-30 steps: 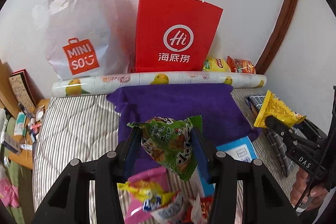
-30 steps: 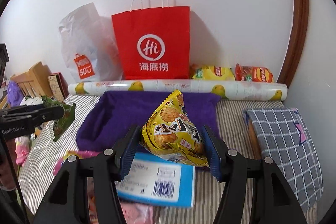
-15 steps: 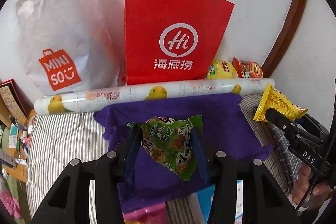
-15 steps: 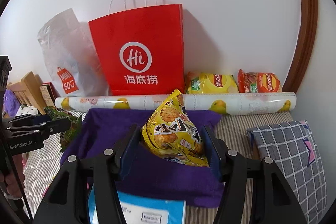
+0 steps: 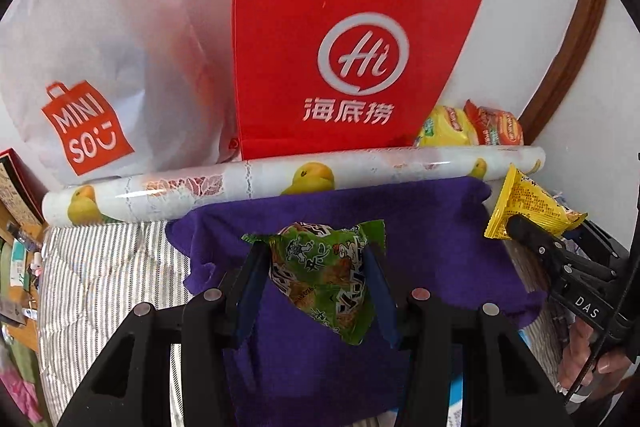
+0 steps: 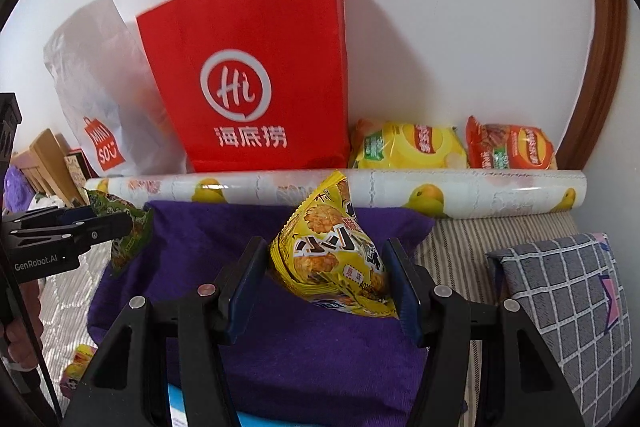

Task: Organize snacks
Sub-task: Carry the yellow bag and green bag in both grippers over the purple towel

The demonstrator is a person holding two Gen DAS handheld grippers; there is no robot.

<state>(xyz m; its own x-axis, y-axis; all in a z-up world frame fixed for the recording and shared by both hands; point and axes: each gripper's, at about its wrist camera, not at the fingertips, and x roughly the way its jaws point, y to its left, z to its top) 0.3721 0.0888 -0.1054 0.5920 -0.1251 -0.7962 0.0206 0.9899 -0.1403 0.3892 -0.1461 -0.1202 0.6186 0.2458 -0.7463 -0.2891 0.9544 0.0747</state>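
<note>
Green snack packet (image 5: pixel 326 277): crinkled foil, roughly triangular, serrated seal uppermost, narrow tip hanging downward. Clamped between the blue pads of the left tongs (image 5: pixel 316 281), jaws partly closed against its sides, held in the air over the purple towel (image 5: pixel 432 227).

Yellow snack packet (image 6: pixel 334 255): glossy foil, pyramid-shaped, point up, long axis near upright. Pinched in the right tongs (image 6: pixel 332 269), jaws also part-closed on it, above the same towel, toward its right half.

Towel is plush, rumpled, spread on a bed (image 6: pixel 460 239) with striped sheet.

Along the bed's far edge lies a long printed roll (image 6: pixel 500 193), axis parallel to that edge. Behind it, against the wall: stiff red paper bag (image 6: pixel 256 75) with string handles, soft white plastic bag (image 5: pixel 92 39) at its left, two puffy chip bags (image 6: pixel 408 147) toward the far right corner.

Grey checked pillow (image 6: pixel 568 287) at the right edge.
</note>
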